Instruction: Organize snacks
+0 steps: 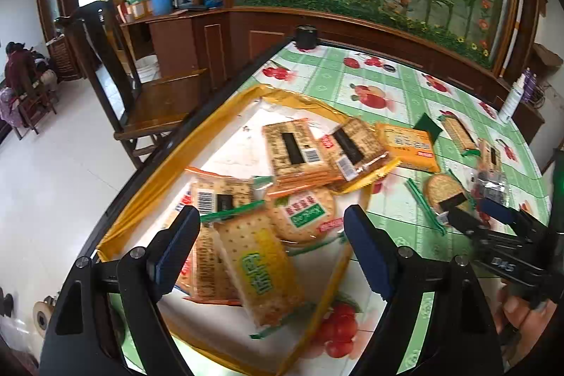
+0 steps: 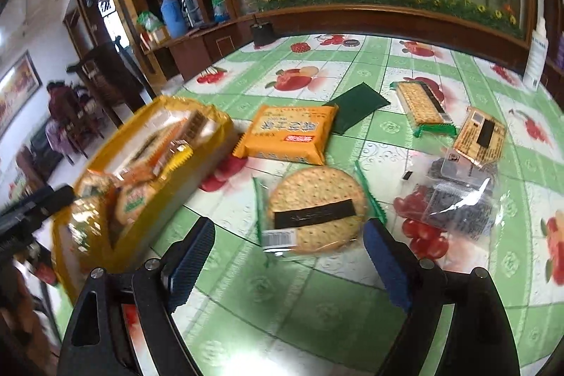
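Note:
A yellow tray (image 1: 148,185) with a white floor holds several cracker packs. My left gripper (image 1: 271,217) hangs open over it, above a rectangular cracker pack (image 1: 257,266) and a round one (image 1: 303,214), touching neither. On the tablecloth to the right, my right gripper (image 2: 289,231) is open just above and short of a round cracker pack (image 2: 313,210) with a black strip. Its pads do not press the pack. Beyond lie an orange pack (image 2: 292,133), a dark green pack (image 2: 356,106), a long cracker pack (image 2: 421,104), a small orange pack (image 2: 481,136) and a clear bag of dark snacks (image 2: 458,199).
The tray (image 2: 197,136) sits near the table's left edge, with a wooden chair (image 1: 155,101) beside it. A black cylinder (image 1: 306,37) stands at the far corner and a white spray bottle (image 1: 511,101) at the far right. A person (image 1: 17,76) sits in the distance.

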The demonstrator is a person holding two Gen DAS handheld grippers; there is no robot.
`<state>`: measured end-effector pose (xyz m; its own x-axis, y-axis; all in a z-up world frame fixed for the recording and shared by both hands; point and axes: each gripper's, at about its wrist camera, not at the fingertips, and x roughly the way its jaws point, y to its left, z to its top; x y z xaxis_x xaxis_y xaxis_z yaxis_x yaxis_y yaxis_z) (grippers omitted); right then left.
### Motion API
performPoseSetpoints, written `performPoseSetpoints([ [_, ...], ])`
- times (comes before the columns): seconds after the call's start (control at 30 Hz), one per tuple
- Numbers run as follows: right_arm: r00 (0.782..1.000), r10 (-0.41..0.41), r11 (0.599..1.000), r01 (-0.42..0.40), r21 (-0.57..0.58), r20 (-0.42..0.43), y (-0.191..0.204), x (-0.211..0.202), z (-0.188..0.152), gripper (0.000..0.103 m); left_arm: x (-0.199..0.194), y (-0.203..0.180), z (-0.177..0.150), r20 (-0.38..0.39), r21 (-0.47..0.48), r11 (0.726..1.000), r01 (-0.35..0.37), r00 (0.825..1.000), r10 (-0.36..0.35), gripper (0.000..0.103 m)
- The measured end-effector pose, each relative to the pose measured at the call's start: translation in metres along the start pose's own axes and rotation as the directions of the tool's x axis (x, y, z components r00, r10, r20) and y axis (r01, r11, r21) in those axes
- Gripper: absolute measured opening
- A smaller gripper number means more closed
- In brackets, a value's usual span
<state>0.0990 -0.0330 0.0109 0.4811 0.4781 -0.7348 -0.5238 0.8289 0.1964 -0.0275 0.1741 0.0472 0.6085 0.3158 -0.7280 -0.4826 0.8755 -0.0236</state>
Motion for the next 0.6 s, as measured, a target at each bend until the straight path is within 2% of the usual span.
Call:
performPoseSetpoints([
  [0.17, 0.999, -0.036, 0.997, 0.033, -0.069, -0.035, 0.000, 0.020, 0.003, 0.091, 0.004, -0.013, -0.001, -0.019, 0.036, 0.999, 0.024, 1.000, -0.024, 0.084],
  [0.27, 0.996, -0.084, 0.987, 0.078, -0.143, -0.040, 0.005, 0.031, 0.005, 0.102, 0.006, -0.019, 0.000, -0.027, 0.054, 0.998, 0.045, 0.999, -0.044, 0.084],
  [0.4, 0.987, -0.151, 0.967, 0.135, -0.215, -0.062, 0.009, 0.047, 0.011, 0.103, 0.006, -0.030, 0.005, -0.035, 0.079, 0.995, 0.067, 0.997, -0.064, 0.084],
  [0.53, 0.979, -0.174, 0.960, 0.145, -0.237, -0.106, 0.004, 0.061, 0.016, 0.103, 0.007, -0.047, 0.017, -0.041, 0.117, 0.987, 0.106, 0.994, -0.102, 0.084],
  [0.6, 0.981, -0.146, 0.966, 0.113, -0.232, -0.129, -0.001, 0.064, 0.017, 0.103, 0.010, -0.061, 0.028, -0.048, 0.163, 0.978, 0.127, 0.991, -0.121, 0.084],
])
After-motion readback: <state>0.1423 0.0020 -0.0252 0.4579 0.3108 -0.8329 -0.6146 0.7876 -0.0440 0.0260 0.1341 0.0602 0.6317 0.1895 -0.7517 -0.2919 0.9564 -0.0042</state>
